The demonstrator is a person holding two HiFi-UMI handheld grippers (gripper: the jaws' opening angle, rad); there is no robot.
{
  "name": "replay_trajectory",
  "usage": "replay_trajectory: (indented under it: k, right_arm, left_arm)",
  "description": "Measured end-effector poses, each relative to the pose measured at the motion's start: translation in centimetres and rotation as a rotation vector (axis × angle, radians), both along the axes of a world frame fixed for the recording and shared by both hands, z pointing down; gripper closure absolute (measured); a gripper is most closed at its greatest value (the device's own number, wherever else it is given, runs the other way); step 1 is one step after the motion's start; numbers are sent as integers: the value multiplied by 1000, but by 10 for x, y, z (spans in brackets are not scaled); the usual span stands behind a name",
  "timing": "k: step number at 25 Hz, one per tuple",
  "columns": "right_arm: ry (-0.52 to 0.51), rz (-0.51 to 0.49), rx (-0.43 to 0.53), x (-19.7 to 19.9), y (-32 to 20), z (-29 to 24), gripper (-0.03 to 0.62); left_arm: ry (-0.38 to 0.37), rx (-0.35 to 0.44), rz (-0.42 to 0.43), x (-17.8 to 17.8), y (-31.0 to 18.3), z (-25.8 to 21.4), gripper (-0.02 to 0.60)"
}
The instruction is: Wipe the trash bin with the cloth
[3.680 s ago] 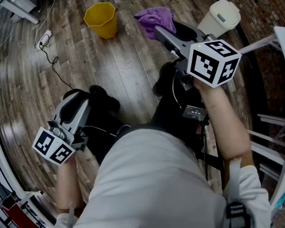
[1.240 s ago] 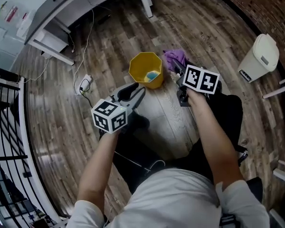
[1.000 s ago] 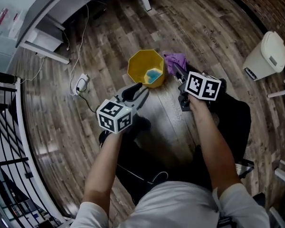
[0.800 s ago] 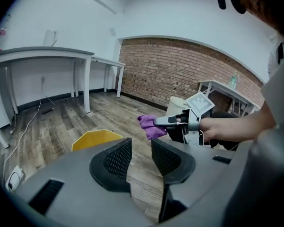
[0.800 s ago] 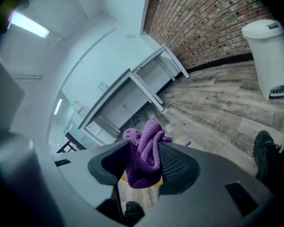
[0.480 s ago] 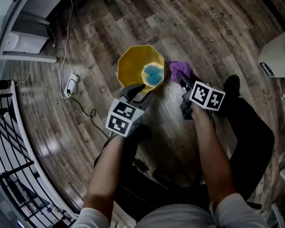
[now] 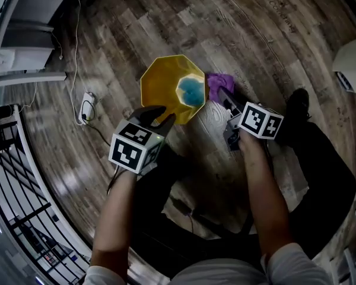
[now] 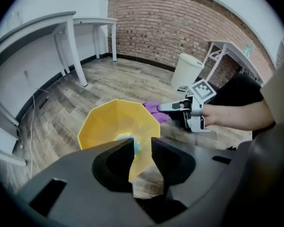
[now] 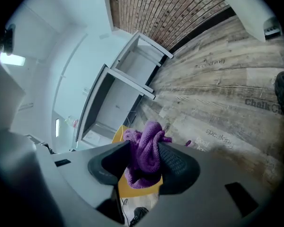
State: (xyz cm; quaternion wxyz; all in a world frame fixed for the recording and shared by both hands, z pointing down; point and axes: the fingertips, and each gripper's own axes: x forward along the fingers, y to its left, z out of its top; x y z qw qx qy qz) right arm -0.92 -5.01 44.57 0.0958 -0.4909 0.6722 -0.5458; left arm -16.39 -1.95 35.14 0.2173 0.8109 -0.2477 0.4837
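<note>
floor (image 9: 227, 86) print reads "chalk". the right gripper (image 9: 144, 148) is clamped on the purple cloth (image 9: 149, 131), just beside the yellow trash bin (image 7: 160, 85). the left gripper (image 8: 142, 150) has its jaws apart at the bin's near rim.

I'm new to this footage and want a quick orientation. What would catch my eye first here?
The bright yellow bin stands out at once on the wooden floor, open-topped with something blue at its bottom. Next is the purple cloth, bunched and clamped in the right tool just beside the bin's rim. The left tool hangs open by the bin's near edge.
</note>
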Motion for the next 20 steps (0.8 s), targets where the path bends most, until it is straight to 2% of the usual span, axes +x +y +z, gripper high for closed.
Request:
replay_trajectory:
  k: [2,5,7,11,14,17,20]
  right_arm:
    - [-23,-10,14,-6,-1,-2,410]
    - [-44,-38,45,-8,-2,-6,410]
    - [-62,-46,75,-5,-3,-11,410]
    - [-115,-65,138,-7,-5,-24,410]
    - [-126,-84,135,-12,-3,-16,410]
    - [-98,-110,103,-15,-1,4,410]
    - [-82,-136,74,-17,-1,22,410]
  left_arm:
    - [-39,37,49,-5,0,8,466]
    - [-56,41,199,2,26,33,394]
    - [-61,53,287,7,38,45,387]
    - [-32,139,380,28,26,53,387]
    - [6,102,469,43,39,64,388]
    - [41,47,483,53,49,72,409]
    - [54,39,455,60,44,75,469]
